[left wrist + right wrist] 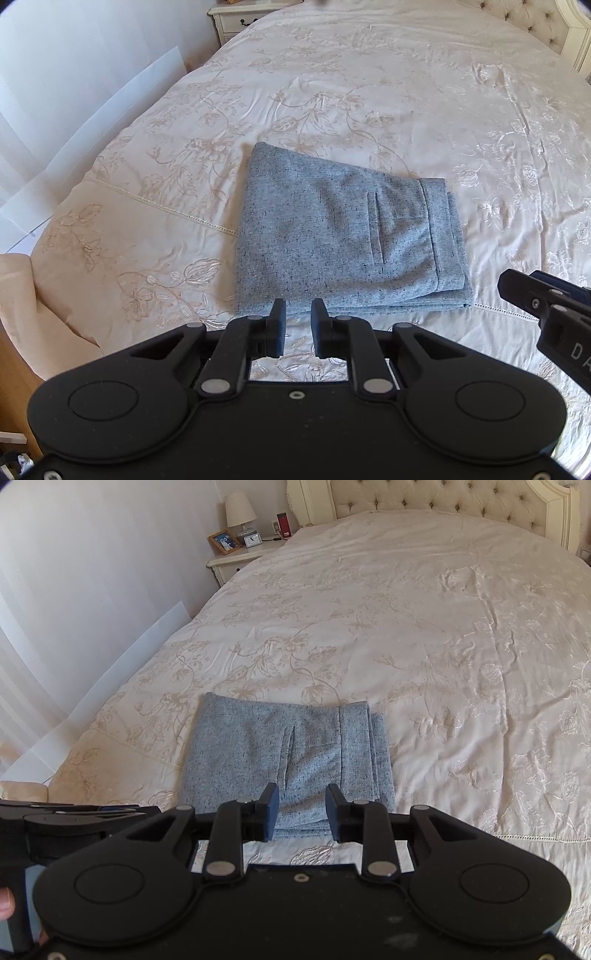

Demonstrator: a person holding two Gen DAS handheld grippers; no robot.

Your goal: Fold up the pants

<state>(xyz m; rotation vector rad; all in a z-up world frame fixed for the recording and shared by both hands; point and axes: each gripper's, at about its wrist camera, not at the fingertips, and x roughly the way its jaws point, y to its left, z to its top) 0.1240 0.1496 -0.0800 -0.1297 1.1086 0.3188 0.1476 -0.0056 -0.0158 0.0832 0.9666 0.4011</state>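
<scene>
The fingers of the left gripper (298,317) stand slightly apart with nothing between them, low in the frame centre, just short of the near edge of the pants (343,236). The right gripper (302,805) is likewise open and empty, its tips in front of the pants' near edge. The grey speckled pants lie folded into a compact stack, pocket slit on top, centre of each frame on a cream floral bedspread (406,92). The fold looks finished. The risk from here: layers along the stack's right edge sit slightly stepped, so a fingertip brushing or snagging the near edge could drag the top layer and undo the fold. The soft bedspread could also bunch and tilt the stack.
</scene>
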